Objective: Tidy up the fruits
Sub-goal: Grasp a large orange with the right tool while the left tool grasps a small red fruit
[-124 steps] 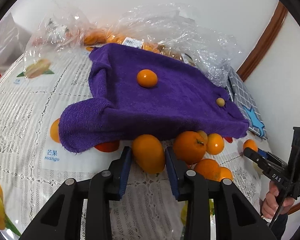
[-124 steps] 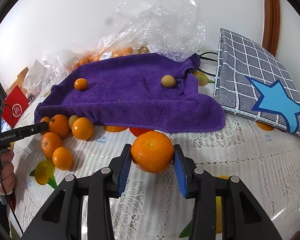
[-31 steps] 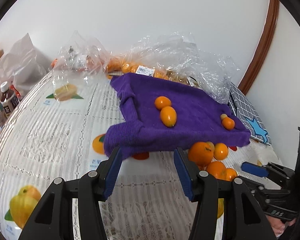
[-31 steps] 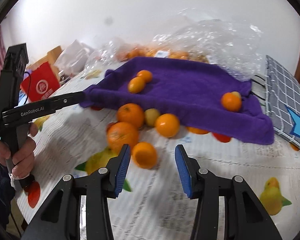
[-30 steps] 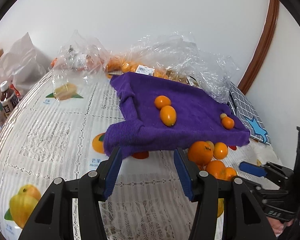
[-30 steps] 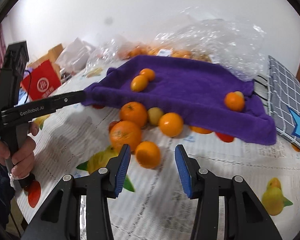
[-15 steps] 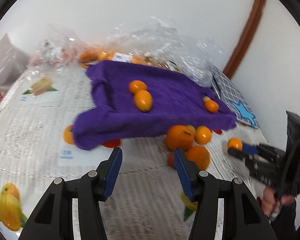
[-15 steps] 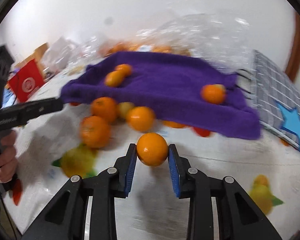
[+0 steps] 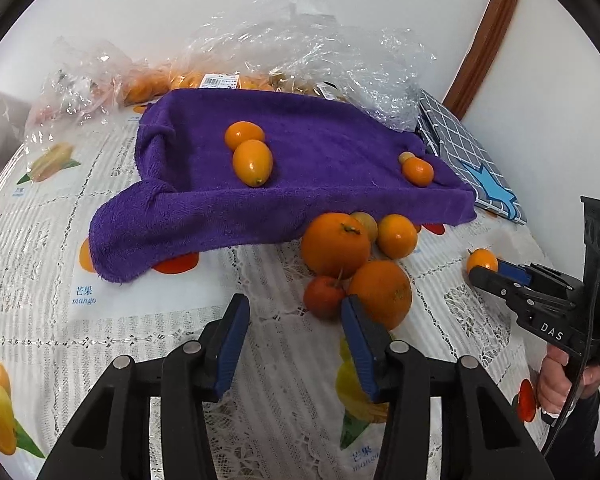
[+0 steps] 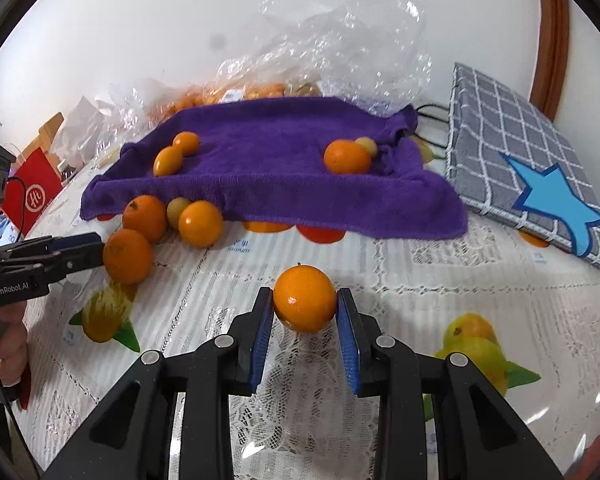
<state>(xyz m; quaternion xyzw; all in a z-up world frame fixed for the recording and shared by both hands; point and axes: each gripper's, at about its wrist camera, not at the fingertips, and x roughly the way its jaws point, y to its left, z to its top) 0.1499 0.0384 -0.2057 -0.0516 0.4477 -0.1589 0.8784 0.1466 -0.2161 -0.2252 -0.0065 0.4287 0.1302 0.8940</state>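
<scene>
A purple towel point(image 9: 300, 176) point(image 10: 283, 168) lies on the lace tablecloth. On it lie two oval orange fruits point(image 9: 251, 162) at left and a small orange point(image 9: 418, 171) with a tiny yellow fruit at right. In front of the towel lies a pile of loose oranges point(image 9: 336, 244) and a small red fruit point(image 9: 324, 296). My left gripper point(image 9: 293, 320) is open and empty, just before the pile, its right finger beside an orange point(image 9: 380, 294). My right gripper point(image 10: 304, 312) is shut on a small orange point(image 10: 304, 298) point(image 9: 482, 260) above the cloth.
Clear plastic bags point(image 9: 300, 60) holding more fruit lie behind the towel. A grey checked pad with a blue star point(image 10: 528, 176) lies at the right. A red bag point(image 10: 31, 196) stands at the far left. The tablecloth point(image 9: 39, 280) has printed fruit pictures.
My right gripper closed on a small orange from the pile and lifted it to the right. My left gripper moved in closer to the pile of oranges.
</scene>
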